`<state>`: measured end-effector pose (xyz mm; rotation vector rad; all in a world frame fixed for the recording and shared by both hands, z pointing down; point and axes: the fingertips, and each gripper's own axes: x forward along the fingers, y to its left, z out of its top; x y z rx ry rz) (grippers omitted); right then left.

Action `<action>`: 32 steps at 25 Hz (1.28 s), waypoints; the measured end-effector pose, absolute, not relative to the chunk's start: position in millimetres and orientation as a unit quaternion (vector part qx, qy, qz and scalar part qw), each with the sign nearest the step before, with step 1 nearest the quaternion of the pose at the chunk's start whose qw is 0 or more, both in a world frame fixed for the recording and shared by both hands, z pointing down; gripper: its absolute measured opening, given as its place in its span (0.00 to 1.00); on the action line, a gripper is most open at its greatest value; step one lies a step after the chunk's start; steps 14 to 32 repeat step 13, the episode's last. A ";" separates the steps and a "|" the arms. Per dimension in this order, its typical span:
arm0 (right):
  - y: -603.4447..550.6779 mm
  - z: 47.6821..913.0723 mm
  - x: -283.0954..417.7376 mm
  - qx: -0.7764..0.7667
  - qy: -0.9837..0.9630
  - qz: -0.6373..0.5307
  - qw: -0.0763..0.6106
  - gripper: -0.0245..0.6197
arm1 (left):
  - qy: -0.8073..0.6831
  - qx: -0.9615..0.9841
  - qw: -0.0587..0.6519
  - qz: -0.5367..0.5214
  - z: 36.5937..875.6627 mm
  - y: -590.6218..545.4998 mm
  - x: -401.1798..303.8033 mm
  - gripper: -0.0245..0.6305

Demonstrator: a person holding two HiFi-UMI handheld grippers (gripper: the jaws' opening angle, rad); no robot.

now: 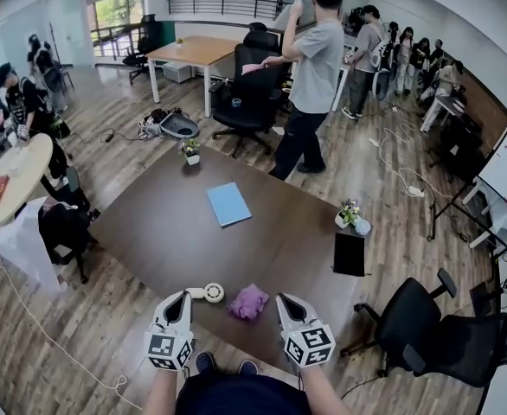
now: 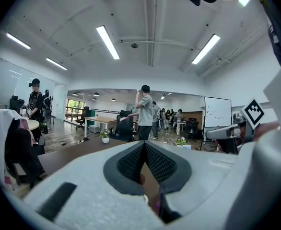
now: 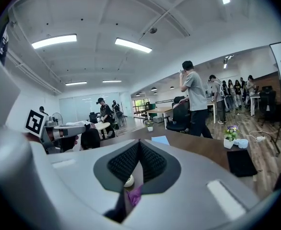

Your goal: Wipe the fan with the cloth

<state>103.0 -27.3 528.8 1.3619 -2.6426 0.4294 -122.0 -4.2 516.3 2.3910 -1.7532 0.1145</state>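
Wiping not started: left tongs [image 1: 182, 296] and right tongs [image 1: 285, 300] hang fully closed, empty. Next move, likely: open the right over the cloth [image 1: 249, 302] and steady the fan [image 1: 210, 293].

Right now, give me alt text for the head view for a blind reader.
The left hand-held gripper and right hand-held gripper, both shut and empty, hover at the near edge of a dark table, flanking a white fan and a purple cloth. A blue notebook lies farther back.

fan [image 1: 210, 293]: small, white, lying flat | cloth [image 1: 249, 302]: purple, crumpled, just beside fan
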 end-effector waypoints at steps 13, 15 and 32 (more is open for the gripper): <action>-43.4 523.8 85.4 0.447 -0.880 0.142 0.070 0.05 | -0.586 0.805 0.084 0.041 513.4 -18.9 -137.4 0.03; -43.4 523.8 85.4 0.447 -0.880 0.142 0.070 0.05 | -0.586 0.805 0.084 0.041 513.4 -18.9 -137.4 0.03; -43.4 523.8 85.4 0.447 -0.880 0.142 0.070 0.05 | -0.586 0.805 0.084 0.041 513.4 -18.9 -137.4 0.03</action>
